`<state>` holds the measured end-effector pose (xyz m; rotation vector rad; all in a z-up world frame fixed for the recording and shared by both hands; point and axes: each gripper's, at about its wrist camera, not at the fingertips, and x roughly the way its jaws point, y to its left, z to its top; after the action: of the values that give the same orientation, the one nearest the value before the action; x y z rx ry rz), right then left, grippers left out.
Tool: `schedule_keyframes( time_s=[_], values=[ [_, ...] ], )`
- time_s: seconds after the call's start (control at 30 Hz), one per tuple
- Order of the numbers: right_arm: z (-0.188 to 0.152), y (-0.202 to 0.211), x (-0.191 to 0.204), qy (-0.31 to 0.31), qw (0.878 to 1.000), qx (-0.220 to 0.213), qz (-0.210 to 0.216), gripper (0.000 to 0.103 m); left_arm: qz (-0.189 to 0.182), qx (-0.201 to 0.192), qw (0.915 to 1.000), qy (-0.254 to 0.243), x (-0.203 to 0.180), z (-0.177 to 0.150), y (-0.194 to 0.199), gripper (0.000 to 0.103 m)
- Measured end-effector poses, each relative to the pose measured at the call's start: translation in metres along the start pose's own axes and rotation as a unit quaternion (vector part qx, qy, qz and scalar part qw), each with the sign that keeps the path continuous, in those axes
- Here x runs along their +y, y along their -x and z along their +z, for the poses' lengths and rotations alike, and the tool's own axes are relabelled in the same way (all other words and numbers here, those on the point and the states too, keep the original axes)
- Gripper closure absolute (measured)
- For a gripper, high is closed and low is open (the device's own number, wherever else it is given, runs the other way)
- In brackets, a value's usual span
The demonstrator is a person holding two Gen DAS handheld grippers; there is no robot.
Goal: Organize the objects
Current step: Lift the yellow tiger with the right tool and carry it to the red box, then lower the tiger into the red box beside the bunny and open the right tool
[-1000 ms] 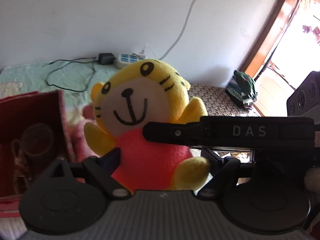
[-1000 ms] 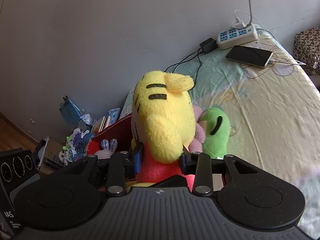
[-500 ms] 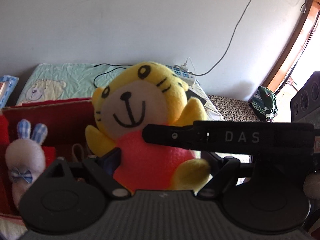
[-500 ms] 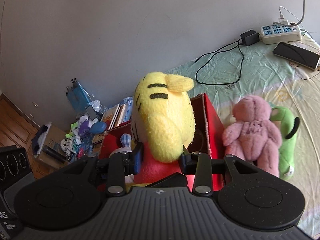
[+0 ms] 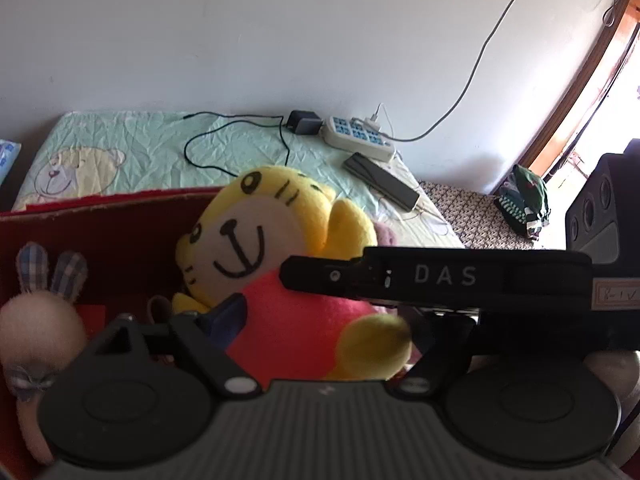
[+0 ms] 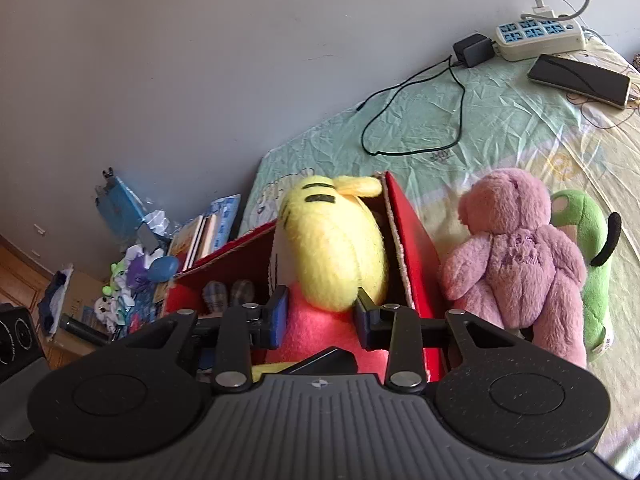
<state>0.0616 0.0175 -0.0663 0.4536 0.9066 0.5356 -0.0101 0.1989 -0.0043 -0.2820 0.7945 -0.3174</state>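
Observation:
A yellow tiger plush with a red body is held by both grippers. My left gripper is shut on its red belly. My right gripper is shut on it from the side, below its yellow head. The plush sits in the opening of a red box on the bed; the box's wall also shows in the left wrist view. A pink bunny plush with checked ears lies inside the box. The right gripper's black body crosses the left wrist view.
A pink bear plush and a green plush lie on the bed right of the box. A power strip, charger cable and phone lie near the wall. Books and clutter sit on the floor to the left.
Both grippers have carried the tiger plush leftwards and down, from above the other plushes into the red box. The bunny plush has come into view.

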Motion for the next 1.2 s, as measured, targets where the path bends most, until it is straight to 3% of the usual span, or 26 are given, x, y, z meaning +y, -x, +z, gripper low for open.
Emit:
schedule_keyframes(
  time_s=[0.2,0.4,0.77,0.9,1.2],
  values=[
    [-0.004,-0.014,-0.007,-0.016,0.999,0.032,-0.010,0.066,0.005,0.033,0.9993,0.016,0.013,-0.003,-0.021,0.024],
    [-0.004,-0.014,-0.004,0.005,0.999,0.039,-0.011,0.064,-0.003,0.042,0.9987,0.028,0.022,-0.009,-0.026,0.014],
    [0.002,0.002,-0.013,0.000,1.000,0.005,-0.011,0.064,0.001,0.061,0.9975,0.036,0.028,-0.009,-0.041,0.006],
    [0.001,0.000,-0.014,-0.003,1.000,0.008,-0.007,0.070,0.018,0.066,0.9975,0.017,0.019,-0.008,-0.047,0.006],
    [-0.004,0.003,-0.012,0.007,1.000,0.004,-0.017,0.070,0.046,0.078,0.9959,0.002,0.011,-0.006,-0.050,0.005]
  ],
)
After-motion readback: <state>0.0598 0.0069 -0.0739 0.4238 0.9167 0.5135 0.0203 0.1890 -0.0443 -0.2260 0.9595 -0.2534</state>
